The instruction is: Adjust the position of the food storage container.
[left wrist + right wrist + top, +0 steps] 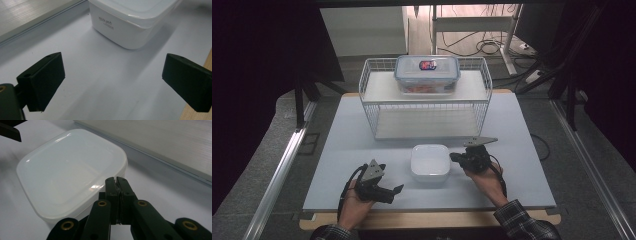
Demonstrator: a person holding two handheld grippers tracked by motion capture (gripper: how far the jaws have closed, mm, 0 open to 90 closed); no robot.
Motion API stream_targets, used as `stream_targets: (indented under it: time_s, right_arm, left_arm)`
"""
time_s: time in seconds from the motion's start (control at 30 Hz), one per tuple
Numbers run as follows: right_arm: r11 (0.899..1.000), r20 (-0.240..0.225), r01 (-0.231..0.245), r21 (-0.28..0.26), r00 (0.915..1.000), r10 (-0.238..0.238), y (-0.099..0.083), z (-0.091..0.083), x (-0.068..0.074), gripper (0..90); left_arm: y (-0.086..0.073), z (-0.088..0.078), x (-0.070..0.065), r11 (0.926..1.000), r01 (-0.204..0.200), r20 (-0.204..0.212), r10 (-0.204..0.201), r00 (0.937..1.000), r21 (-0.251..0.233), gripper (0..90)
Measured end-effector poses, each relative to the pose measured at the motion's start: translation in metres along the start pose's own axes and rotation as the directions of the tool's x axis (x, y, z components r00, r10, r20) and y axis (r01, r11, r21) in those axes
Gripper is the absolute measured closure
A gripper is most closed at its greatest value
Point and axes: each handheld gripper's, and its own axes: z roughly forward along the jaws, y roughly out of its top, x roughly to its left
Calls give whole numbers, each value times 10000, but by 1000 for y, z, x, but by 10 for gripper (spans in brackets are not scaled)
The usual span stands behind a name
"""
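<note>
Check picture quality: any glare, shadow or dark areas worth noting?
High view: dark surroundings, table evenly lit. Left gripper view: sharp, white lidded container casts a soft shadow. Right gripper view: mild glare on the container's lid, shut right gripper in focus.

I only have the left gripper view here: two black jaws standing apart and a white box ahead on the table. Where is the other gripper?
Observer: The right gripper is at the opposite side of the white box, close to its edge, seen from the high view.
Operator: Is it open as well?
Observer: No, its jaws are pressed together with nothing between them; the right gripper view shows them over the box's lid near its rim.
Operator: Anything else on the table?
Observer: A white wire rack stands behind the box, and a clear lidded container sits on its upper shelf.
</note>
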Motion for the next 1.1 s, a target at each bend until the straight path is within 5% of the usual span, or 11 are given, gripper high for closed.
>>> stream_targets:
  time_s: [0.13, 0.27, 0.47, 0.63, 0.87, 1.1]
  right_arm:
    - [9986, 339, 523, 57, 9980, -525, 0, -7, 1, 848]
    - [9972, 377, 736, -103, 9966, -731, -3, -20, 3, 728]
    - [9932, 248, 1125, -286, 9934, -1118, -12, -37, 8, 469]
    - [9919, -404, 1123, -597, 9926, -1148, -18, -43, 8, 250]
    - [9858, 137, 1628, -413, 9866, -1623, -23, -38, 16, 130]
    - [9894, -135, 1374, -476, 9903, -1382, -27, -38, 17, 94]
  left_arm:
    - [0, 0, 0, 10000, 78, 36, -78, 10000, 37, 41]
    - [1, 0, -2, 9999, 59, 116, -60, 9999, 152, 47]
    - [1, 0, -3, 9998, 51, 94, -53, 9999, 166, 46]
    - [0, 0, -3, 9995, -250, 39, 249, 9997, 217, 48]
    - [-2, 0, -2, 9987, -438, -49, 440, 9990, 254, 35]
    - [-2, 0, -1, 9989, -413, -14, 413, 9991, 236, 32]
